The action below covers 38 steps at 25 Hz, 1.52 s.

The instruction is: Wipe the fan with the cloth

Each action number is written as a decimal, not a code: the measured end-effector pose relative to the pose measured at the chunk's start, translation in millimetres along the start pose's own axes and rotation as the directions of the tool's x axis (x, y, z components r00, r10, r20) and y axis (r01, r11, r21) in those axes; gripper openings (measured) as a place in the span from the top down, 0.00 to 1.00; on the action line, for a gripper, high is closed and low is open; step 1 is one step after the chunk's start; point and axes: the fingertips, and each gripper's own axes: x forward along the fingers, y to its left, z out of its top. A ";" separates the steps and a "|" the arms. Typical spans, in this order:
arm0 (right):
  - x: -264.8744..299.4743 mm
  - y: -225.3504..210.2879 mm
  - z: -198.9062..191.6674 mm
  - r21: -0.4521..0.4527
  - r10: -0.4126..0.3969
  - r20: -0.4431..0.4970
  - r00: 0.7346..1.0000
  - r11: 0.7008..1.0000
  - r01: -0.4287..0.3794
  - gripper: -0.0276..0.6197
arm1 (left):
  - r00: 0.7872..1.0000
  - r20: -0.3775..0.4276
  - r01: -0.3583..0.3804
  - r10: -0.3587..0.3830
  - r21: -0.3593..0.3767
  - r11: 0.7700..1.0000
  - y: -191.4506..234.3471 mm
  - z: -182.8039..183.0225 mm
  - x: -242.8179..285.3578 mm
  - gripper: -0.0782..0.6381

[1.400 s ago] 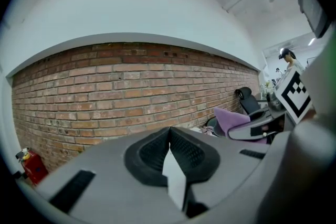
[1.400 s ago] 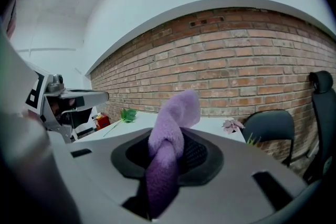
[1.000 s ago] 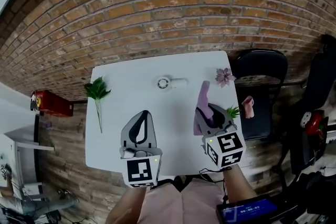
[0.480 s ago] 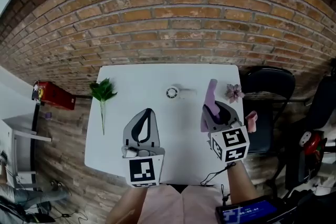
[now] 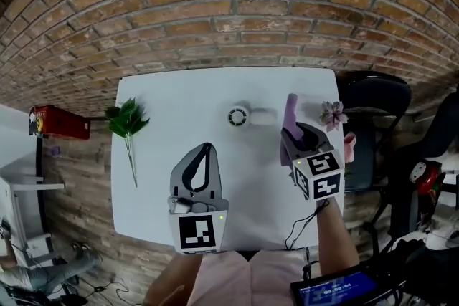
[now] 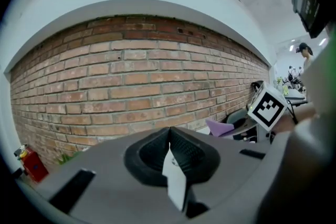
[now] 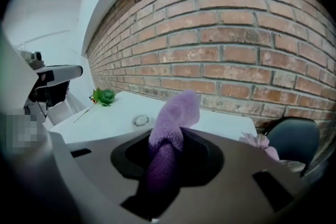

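Brick wall is filling the background of the head view, and a white table is standing against it. The fan, small and round, is lying flat near the table's far edge. The right gripper is hovering just to the right of it and nearer the person. It is clamping the purple cloth, whose free end is sticking out past the jaws. The left gripper is hanging over the table's middle, short of the fan.

From the left gripper view, its jaws are pressing together on nothing, and only brick is showing ahead.

From the right gripper view, the jaws are pinching the cloth, and the fan is lying beyond and left of the cloth's tip, apart from it. The approach seems to be in hand and wiping has not begun. Next, the cloth tip probably needs to come left and down onto the fan, which looks light enough to slide.
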 end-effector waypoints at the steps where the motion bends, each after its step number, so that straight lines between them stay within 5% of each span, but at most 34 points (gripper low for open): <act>1: 8.0 -3.0 -2.6 0.003 -0.006 -0.013 1.000 1.000 0.006 0.78 | 1.000 -0.010 0.006 -0.006 -0.002 1.000 2.1 -5.1 4.3 0.87; 15: 94.7 -34.3 -41.0 -0.038 -0.008 -0.230 0.973 0.999 -0.001 0.79 | 0.990 -0.142 0.003 -0.005 -0.008 1.000 43.6 -65.4 41.5 0.87; 23: 72.9 52.9 -68.1 0.016 0.163 -0.347 0.924 0.986 -0.167 0.79 | 0.990 -0.138 -0.037 0.034 -0.021 0.999 63.4 -66.8 38.4 0.87; 30: 62.0 170.0 -76.4 0.021 0.370 -0.339 0.865 0.922 -0.386 0.79 | 0.989 -0.145 -0.013 0.016 0.023 1.000 65.1 -63.9 29.9 0.87; 38: 26.2 152.7 -62.9 0.015 0.361 -0.264 0.894 0.929 -0.370 0.78 | 0.979 -0.172 0.129 -0.109 0.111 0.985 49.4 -67.3 53.2 0.87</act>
